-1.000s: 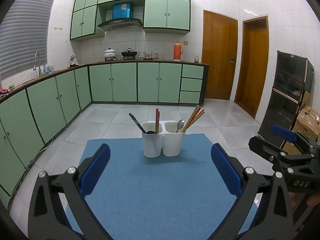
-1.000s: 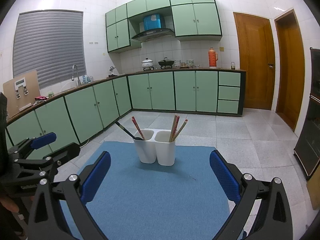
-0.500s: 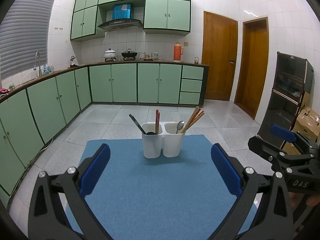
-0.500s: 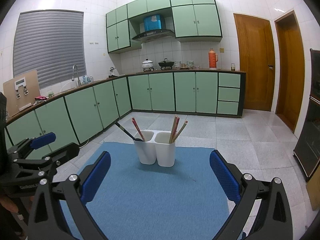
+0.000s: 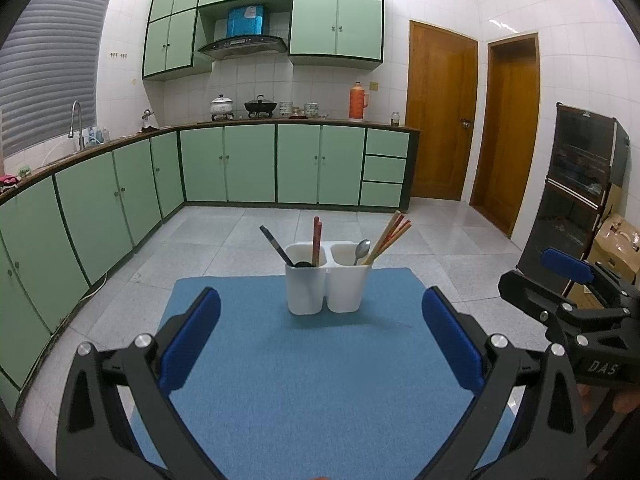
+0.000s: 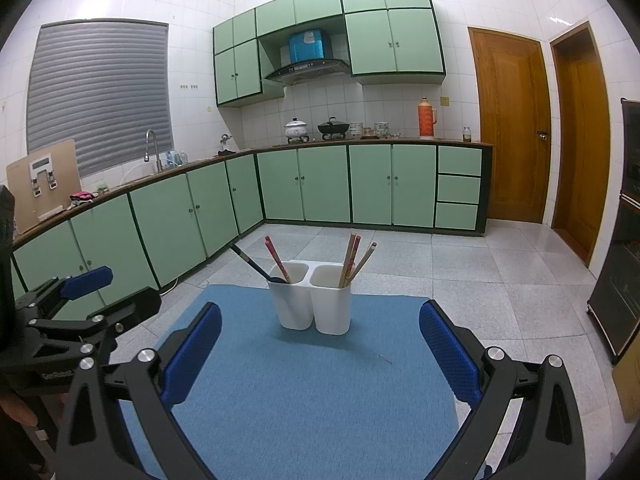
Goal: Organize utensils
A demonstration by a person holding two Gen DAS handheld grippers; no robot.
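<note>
Both grippers, left gripper [image 5: 320, 338] and right gripper [image 6: 320, 346], gape empty before the holder [image 5: 328, 282]; recommend approaching the mixed chopsticks [image 5: 316, 240] squarely.

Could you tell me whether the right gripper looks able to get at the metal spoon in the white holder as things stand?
Probably yes: the right gripper is open, nothing lies between it and the spoon, though chopsticks crowd that compartment.

Tabletop [image 5: 320, 380]: plain blue felt-like cover. Utensil holder [image 5: 328, 286]: white, two compartments. Chopsticks: red pair [image 5: 316, 240] in left compartment, tan-and-red bundle [image 5: 390, 236] in right. Spoon [image 5: 362, 249] silver; ladle [image 5: 280, 249] black. Left tongs [image 5: 320, 344] and right tongs [image 6: 320, 356]: black frames, blue pads (textured). Cabinets [image 5: 248, 164] pale green, dark trim.
</note>
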